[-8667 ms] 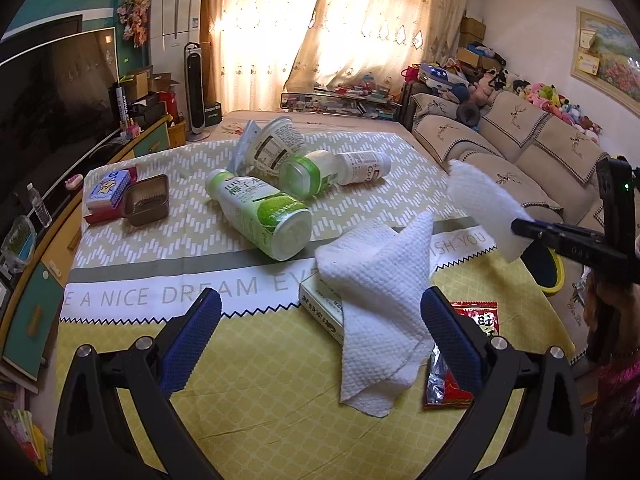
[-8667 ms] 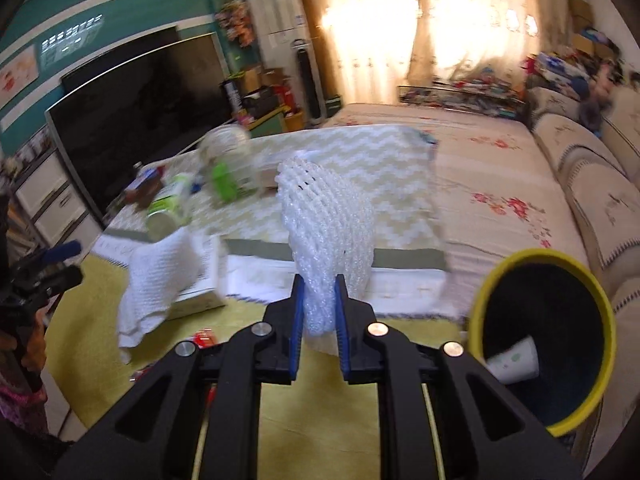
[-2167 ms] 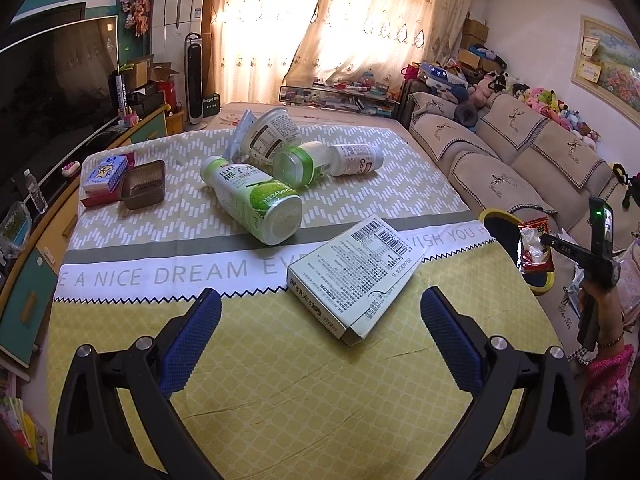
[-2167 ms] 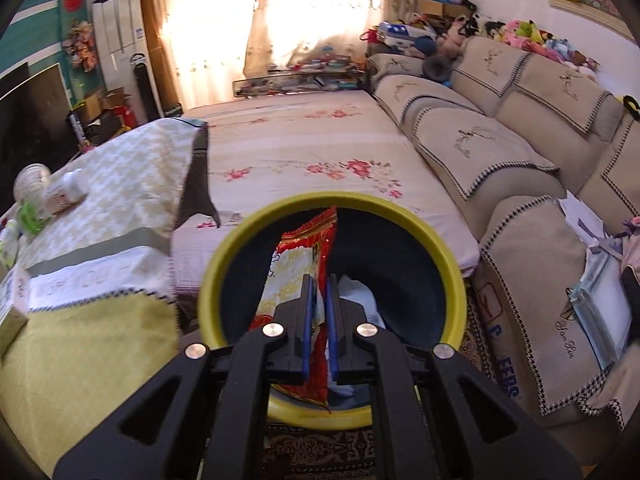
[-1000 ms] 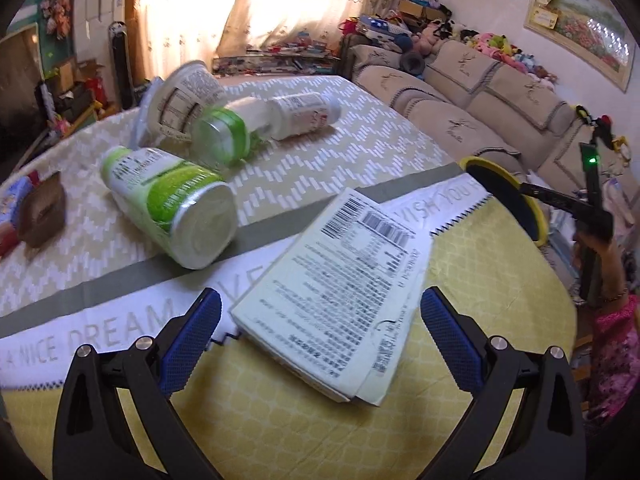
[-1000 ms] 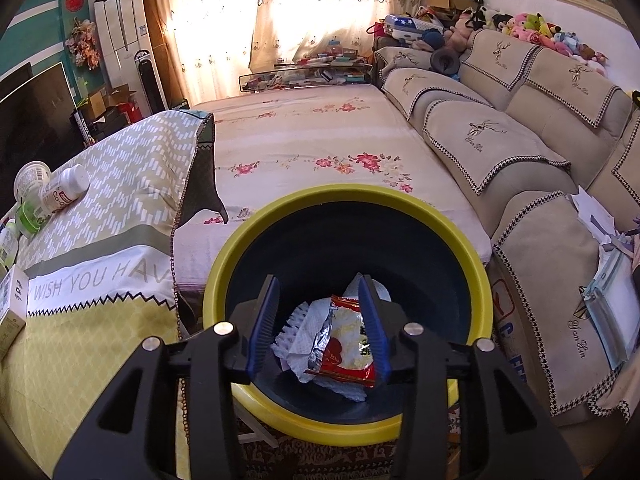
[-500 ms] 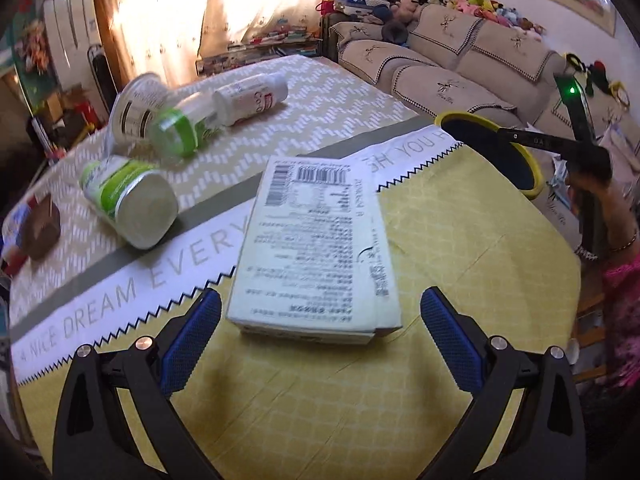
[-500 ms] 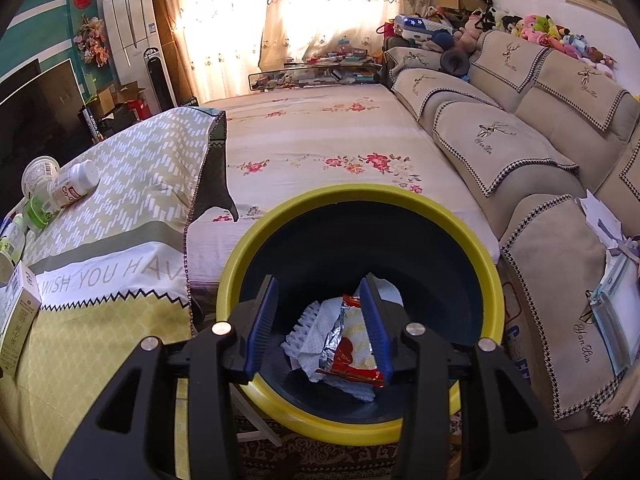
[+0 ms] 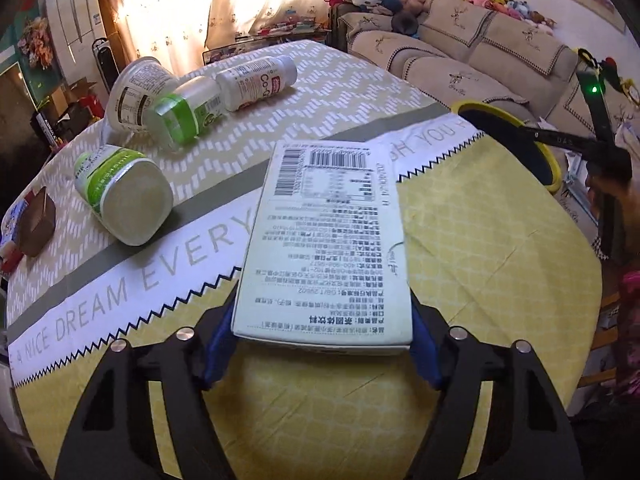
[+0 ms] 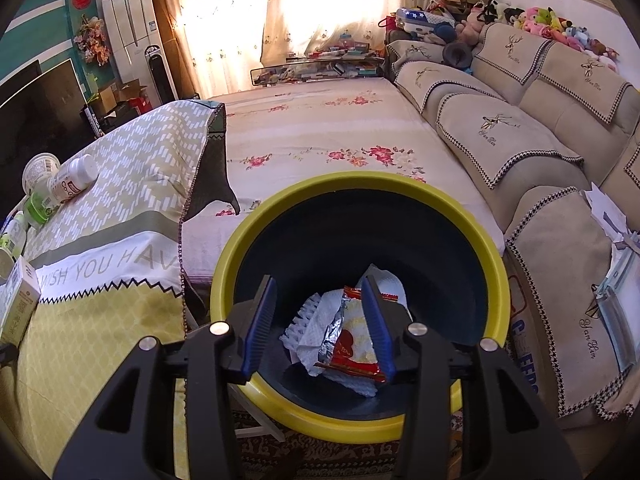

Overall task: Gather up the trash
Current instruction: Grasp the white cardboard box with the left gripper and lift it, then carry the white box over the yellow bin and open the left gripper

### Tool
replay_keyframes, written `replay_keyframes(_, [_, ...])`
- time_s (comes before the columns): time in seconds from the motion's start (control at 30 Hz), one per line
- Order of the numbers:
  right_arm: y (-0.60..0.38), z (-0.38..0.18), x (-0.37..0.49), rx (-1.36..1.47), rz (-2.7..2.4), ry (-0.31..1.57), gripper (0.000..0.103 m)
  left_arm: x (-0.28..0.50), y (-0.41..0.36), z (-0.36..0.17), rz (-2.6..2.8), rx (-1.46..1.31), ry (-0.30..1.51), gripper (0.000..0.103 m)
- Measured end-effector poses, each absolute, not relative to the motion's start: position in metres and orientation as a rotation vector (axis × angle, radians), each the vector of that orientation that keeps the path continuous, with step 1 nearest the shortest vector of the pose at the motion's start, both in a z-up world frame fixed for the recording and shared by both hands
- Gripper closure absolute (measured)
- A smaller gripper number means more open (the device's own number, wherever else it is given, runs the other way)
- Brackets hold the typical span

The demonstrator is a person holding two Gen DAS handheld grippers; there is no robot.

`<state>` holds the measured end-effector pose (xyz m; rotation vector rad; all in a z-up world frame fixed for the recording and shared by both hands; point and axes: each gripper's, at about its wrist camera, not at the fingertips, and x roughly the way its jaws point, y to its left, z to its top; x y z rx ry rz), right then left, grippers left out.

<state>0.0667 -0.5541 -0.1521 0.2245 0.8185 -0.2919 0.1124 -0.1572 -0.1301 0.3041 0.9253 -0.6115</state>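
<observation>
Four containers lie on their sides at the left of the left wrist view, on the patterned tablecloth (image 9: 328, 92): a green-labelled bottle (image 9: 120, 196) with its flat bottom toward the camera, a white tub (image 9: 134, 98) behind it, a second green-banded bottle (image 9: 182, 114) touching the tub, and a white pill bottle (image 9: 256, 82) just right of that. At the far left edge a small brown box (image 9: 34, 220) rests near the cloth's border. In the middle, a flat white carton (image 9: 328, 240) printed with a barcode and dense text lies lengthwise on the cloth, its near end between the blue pads of the left gripper (image 9: 322, 338); the jaws are closing on it and the pads (image 9: 220, 344) sit against both long sides of the carton. Farther right, the yellow-rimmed bin (image 9: 550, 160) shows beyond the table edge, with the other handheld tool above it, a green light glowing on it. In the right wrist view, the same bottles and the carton's end appear at the far left edge on the cloth. At centre, the right gripper (image 10: 320, 320) hangs over the bin (image 10: 256, 240), its jaws spread with nothing between them. Below, on the dark bin floor, lie a red snack wrapper (image 10: 352, 354) and crumpled white paper (image 10: 316, 320). A beige sofa (image 10: 520, 132) fills the right side.
</observation>
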Motion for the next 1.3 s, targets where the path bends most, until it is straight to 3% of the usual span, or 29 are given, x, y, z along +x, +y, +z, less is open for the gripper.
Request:
replay_keyframes(0.57, [-0.560,-0.144,0.055,0.243,-0.285,0.787,0.060,0.107,-0.191,-0.092,-0.601,0.306,0.847,0.032])
replay_keyframes(1.3, [-0.630,-0.122,-0.014,0.323,-0.441,0.682,0.060,0.111,-0.425,-0.076,-0.962,0.486,0.756,0.033])
